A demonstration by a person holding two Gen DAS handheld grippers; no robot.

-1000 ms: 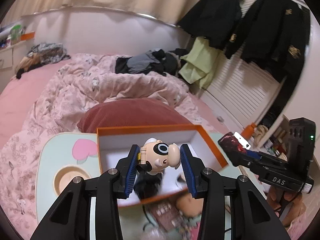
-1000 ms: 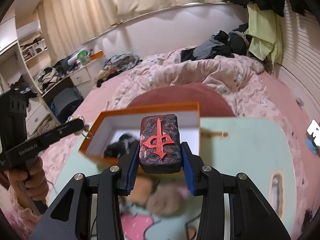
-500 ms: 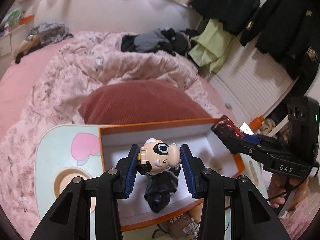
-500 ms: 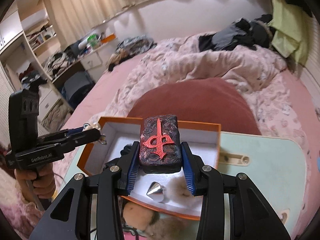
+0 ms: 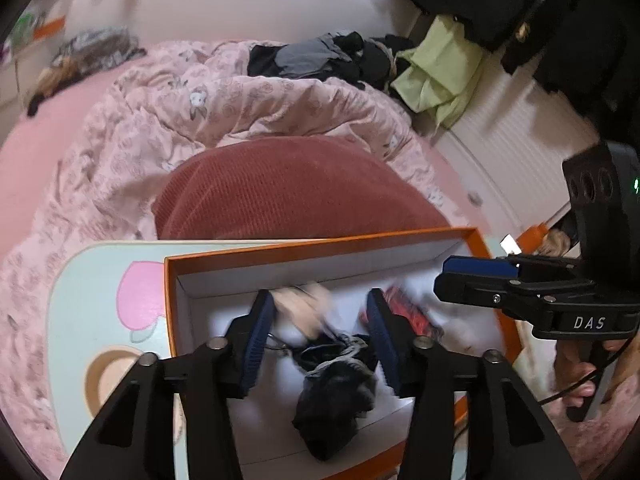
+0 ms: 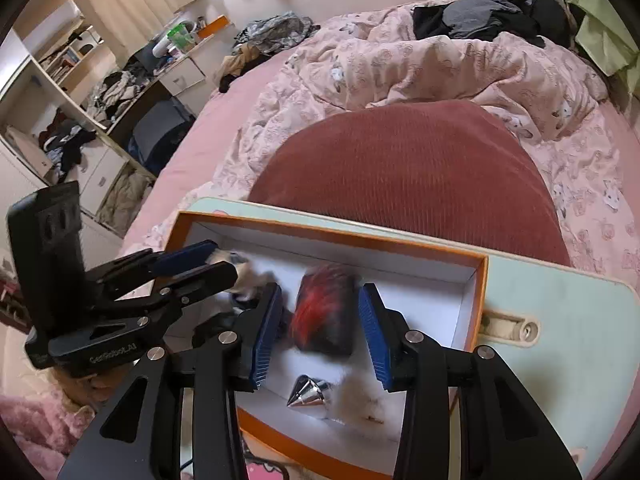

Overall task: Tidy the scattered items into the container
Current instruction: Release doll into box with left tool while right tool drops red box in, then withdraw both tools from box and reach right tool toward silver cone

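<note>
An orange box with a white inside [image 5: 320,246] [image 6: 478,276] sits on a pale green lap table. My left gripper [image 5: 320,316] is open over the box; the cartoon figurine [image 5: 304,308] is blurred between its pads, falling free. My right gripper [image 6: 320,308] is open too; the dark block with a red emblem [image 6: 324,316] is blurred below it, dropping into the box. In the box lie black cloth [image 5: 336,396], a silver cone [image 6: 308,392] and a beige fluffy ball [image 6: 364,400]. Each gripper shows in the other's view: the right one [image 5: 476,276], the left one [image 6: 192,264].
The lap table [image 6: 560,320] rests on a bed with a dark red pillow [image 5: 288,192] and a pink quilt [image 5: 240,100] behind the box. Clothes hang at the right [image 5: 440,68]. Cluttered shelves stand at the left [image 6: 80,92].
Both grippers moved forward over the box and opened. The figurine and the red-emblem block have left the pads and are dropping into the box.
</note>
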